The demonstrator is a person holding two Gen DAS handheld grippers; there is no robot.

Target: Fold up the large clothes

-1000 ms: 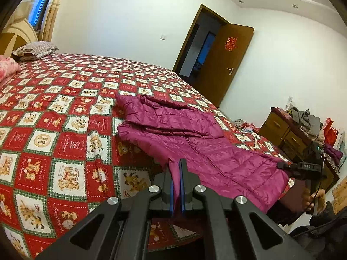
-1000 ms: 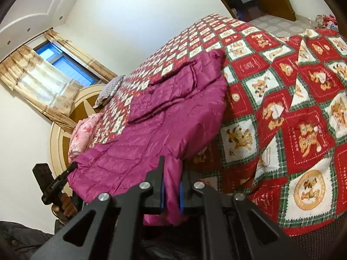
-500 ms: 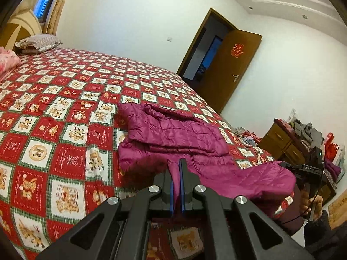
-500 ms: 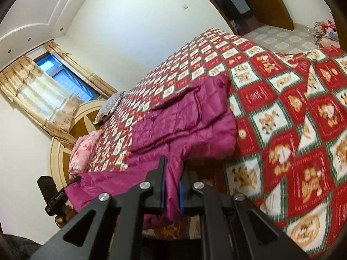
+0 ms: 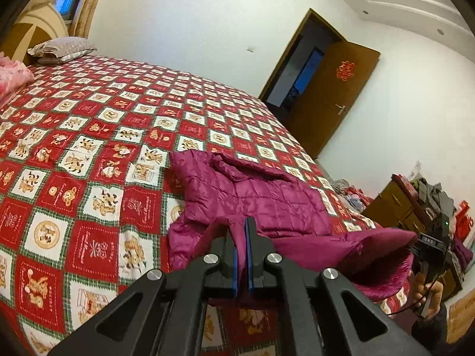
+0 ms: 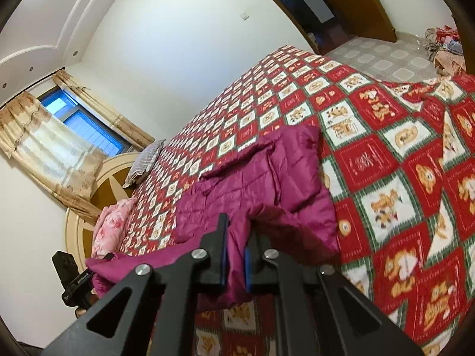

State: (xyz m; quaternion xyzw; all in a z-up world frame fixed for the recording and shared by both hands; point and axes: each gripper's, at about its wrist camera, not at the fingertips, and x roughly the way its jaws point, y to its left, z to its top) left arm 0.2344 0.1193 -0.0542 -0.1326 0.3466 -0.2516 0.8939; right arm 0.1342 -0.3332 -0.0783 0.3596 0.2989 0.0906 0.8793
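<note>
You have the magenta quilted puffer jacket point(image 5: 255, 195) pinched at its near hem with both tools, and that is why its near part hangs in the air while the far part lies flat on the red-and-white checked bedspread with cartoon squares point(image 5: 89, 136). Your left gripper point(image 5: 241, 237) has its blue-padded jaws pressed together on a thin fold of the fabric at the hem's left corner. Your right gripper point(image 6: 236, 237) is clamped on a thicker bunch at the right corner, so its jaws stand slightly apart around the cloth.

Gripping at the two corners keeps the hem stretched into a straight edge between your hands; in the left wrist view you can see it run off to the right toward the other tool, with the furry lining turned outward beneath it. That taut line is what should let the lower half travel as one sheet rather than crumple.

The jacket sits at the near edge of the bed, toward its right side. On its far part a sleeve appears already laid across the body, which suggests the side folds are done and this is the bottom-to-top fold. The grey striped pillow point(image 5: 61, 49) and the pink floral bedding point(image 5: 13, 75) lie well apart at the far left by the headboard, so they should not interfere.
</note>
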